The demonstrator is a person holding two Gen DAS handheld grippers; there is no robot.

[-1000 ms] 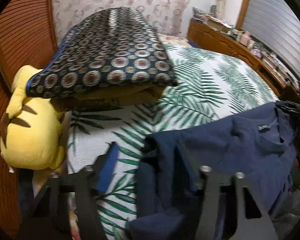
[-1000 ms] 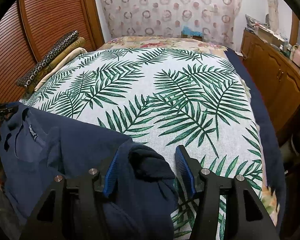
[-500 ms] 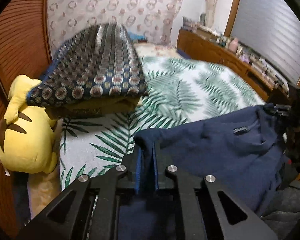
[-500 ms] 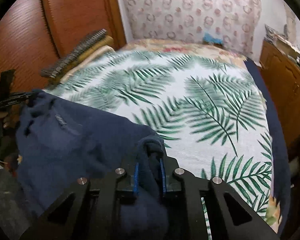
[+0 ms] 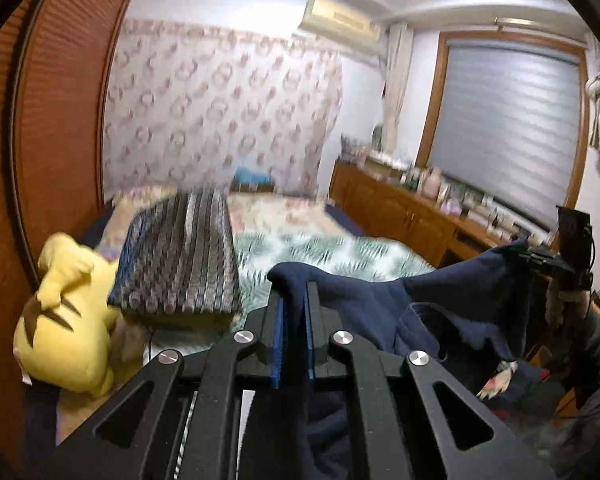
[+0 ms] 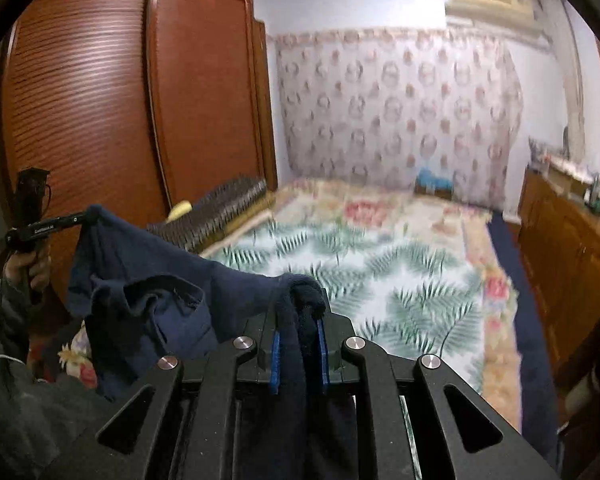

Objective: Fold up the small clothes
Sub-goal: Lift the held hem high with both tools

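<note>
A: Any containers here, and anything in them?

B: No basket or box that I can make out. The nearest thing is the bed with the white, green palm-leaf printed cover [image 6: 380, 264], and it carries a stack of folded blankets topped by a dark blue one with a round medallion print [image 5: 180, 252], lying along the side near the louvred reddish-brown wooden wardrobe [image 6: 100, 100]. A yellow plush toy with brown stripes [image 5: 64, 320] sits just beside that stack. Along the other side, a long wooden sideboard [image 5: 400, 208] holds a row of small bottles and jars, too blurred to name.

A: Where is the garment?

B: The dark navy blue knit sweater [image 5: 400, 304] is in the air above the near end of the bed, stretched between the 2 grippers.

A: How are they holding it?

B: The left black two-finger gripper with blue pads [image 5: 294, 312] is clamped narrow on a bunched fold at one shoulder; the cloth pokes up between the pads. The right black two-finger gripper with blue pads [image 6: 298, 336] is pinched on the other shoulder the same way.

A: How does the sweater look?

B: Its top edge runs fairly taut from one gripper to the other, and the neck opening sags in soft folds in the middle, showing the inside of the collar. The body hangs loose and crumpled below.
</note>
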